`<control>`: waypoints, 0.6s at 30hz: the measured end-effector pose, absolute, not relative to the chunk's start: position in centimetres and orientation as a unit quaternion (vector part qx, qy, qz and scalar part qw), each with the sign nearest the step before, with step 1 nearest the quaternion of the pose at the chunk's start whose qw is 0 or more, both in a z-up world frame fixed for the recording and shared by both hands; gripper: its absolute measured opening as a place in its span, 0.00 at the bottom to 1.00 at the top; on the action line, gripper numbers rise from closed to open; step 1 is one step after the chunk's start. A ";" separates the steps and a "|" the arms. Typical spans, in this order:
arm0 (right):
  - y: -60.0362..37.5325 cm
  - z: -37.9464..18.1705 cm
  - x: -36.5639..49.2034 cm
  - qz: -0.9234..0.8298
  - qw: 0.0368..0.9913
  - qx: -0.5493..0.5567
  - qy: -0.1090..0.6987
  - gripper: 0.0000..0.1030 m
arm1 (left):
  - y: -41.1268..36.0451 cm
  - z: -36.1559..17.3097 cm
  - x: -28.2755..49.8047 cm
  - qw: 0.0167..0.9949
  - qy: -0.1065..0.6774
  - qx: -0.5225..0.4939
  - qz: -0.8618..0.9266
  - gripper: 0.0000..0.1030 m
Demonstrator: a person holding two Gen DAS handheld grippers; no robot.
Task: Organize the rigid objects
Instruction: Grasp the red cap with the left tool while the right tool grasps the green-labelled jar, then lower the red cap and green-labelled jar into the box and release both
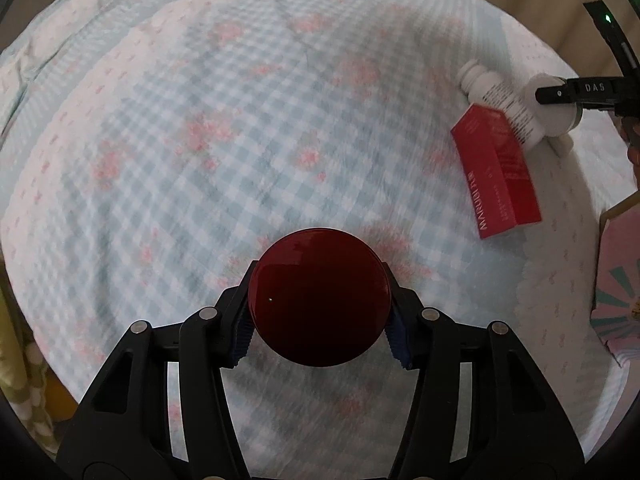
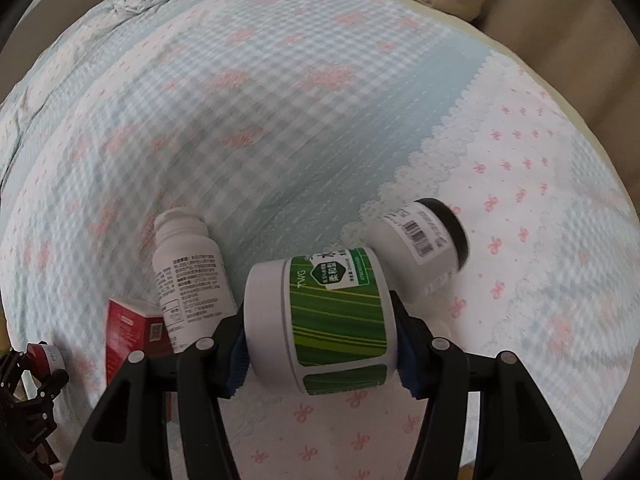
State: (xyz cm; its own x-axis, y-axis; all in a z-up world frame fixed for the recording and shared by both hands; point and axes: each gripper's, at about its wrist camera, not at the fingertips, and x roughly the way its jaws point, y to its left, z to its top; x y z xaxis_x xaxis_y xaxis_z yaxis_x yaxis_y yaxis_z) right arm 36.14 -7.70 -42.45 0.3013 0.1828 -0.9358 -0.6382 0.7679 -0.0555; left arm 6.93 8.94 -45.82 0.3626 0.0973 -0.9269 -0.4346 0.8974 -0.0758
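— Claws: what's each holding?
— Left claw [image 1: 319,312] grips a dark red round jar [image 1: 319,298] above the bed [image 1: 200,120]; right claw [image 2: 320,340] clamps a green-labelled white jar [image 2: 320,316] beside the white bottle [image 2: 188,276].

dk red jar [image 1: 319,298], green-striped jar [image 2: 320,326], blue gingham sheet [image 1: 240,120]

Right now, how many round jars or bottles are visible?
4: dark red jar in left gripper; green-labelled white jar in right gripper; white pill bottle, black-lidded white jar lying on bedspread.
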 end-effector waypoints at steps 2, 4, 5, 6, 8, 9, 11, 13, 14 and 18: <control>-8.0 -41.6 35.3 0.262 0.782 -0.210 0.525 0.54 | 9.0 -45.0 6.8 0.814 0.535 -0.155 0.162 0.49; -8.3 -40.3 34.8 0.261 0.787 -0.205 0.520 0.54 | 9.2 -44.0 6.7 0.818 0.531 -0.153 0.159 0.49; -8.4 -39.8 34.5 0.260 0.789 -0.203 0.518 0.54 | 9.3 -43.4 6.7 0.820 0.529 -0.152 0.157 0.49; -8.5 -39.2 34.3 0.259 0.792 -0.200 0.515 0.54 | 9.3 -42.8 6.6 0.822 0.527 -0.150 0.154 0.49; -8.9 -37.7 33.6 0.256 0.797 -0.190 0.513 0.54 | 9.4 -41.3 6.6 0.827 0.523 -0.148 0.143 0.49; -9.1 -36.9 33.1 0.254 0.799 -0.185 0.512 0.54 | 9.6 -40.3 6.7 0.830 0.521 -0.147 0.136 0.49; -9.6 -35.1 32.0 0.248 0.804 -0.171 0.513 0.54 | 9.7 -38.7 6.9 0.834 0.518 -0.143 0.125 0.49; -10.2 -33.2 30.7 0.239 0.809 -0.153 0.514 0.54 | 9.9 -36.5 7.1 0.840 0.513 -0.135 0.109 0.49; -10.3 -32.4 30.2 0.234 0.812 -0.145 0.514 0.54 | 10.0 -35.4 7.3 0.845 0.510 -0.130 0.101 0.49; -11.5 -28.6 27.3 0.210 0.824 -0.103 0.516 0.54 | 10.1 -31.0 8.3 0.858 0.498 -0.109 0.059 0.49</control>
State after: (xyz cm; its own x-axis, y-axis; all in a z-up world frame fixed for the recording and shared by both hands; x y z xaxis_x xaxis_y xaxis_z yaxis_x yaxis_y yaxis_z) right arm 27.25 -11.53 -28.63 0.3798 0.2395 -0.8935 -0.4528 0.8904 0.0462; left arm 8.30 10.12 -31.03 0.4972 -0.0069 -0.8676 -0.2102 0.9692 -0.1281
